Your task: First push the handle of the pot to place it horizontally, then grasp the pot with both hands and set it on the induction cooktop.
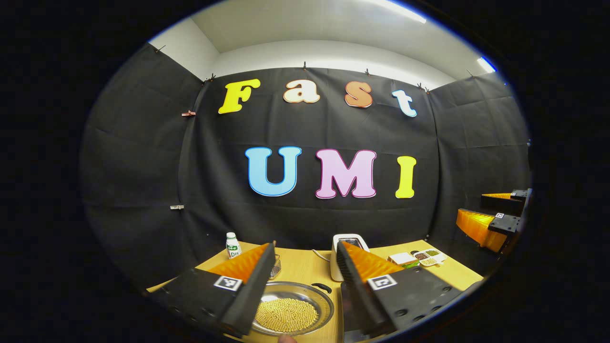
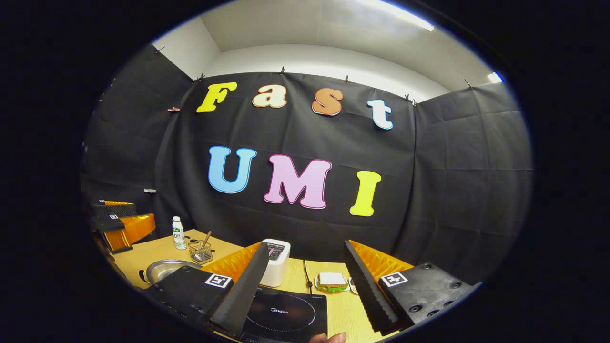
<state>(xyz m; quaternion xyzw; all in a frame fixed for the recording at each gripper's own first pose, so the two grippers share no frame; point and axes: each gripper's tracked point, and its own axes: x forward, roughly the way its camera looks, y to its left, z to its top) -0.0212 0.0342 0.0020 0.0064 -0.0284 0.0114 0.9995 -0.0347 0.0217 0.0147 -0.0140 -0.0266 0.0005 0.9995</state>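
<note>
On the induction cooktop (image 2: 286, 312), "Midea"; left tongs (image 1: 305, 281) and right tongs (image 2: 305, 286) released, pot (image 1: 293, 312) beneath the left.

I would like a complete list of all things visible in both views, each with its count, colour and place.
round metal pot: one, silver, holds yellow beans, on the wooden table below the left gripper
black pot handle: one, at the pot's far rim
flat induction cooktop: one, black, on the table below the right gripper
toaster: one, white, behind the cooktop
plastic bottle: one, white, far left of the table
wire basket: one, metal, beside the bottle, with utensils in it
sandwich: one, white with green, right of the toaster
small dishes: several, far right
wooden table: one, light
left gripper: one, jaws apart, above the pot
right gripper: one, jaws apart, above the cooktop
</note>
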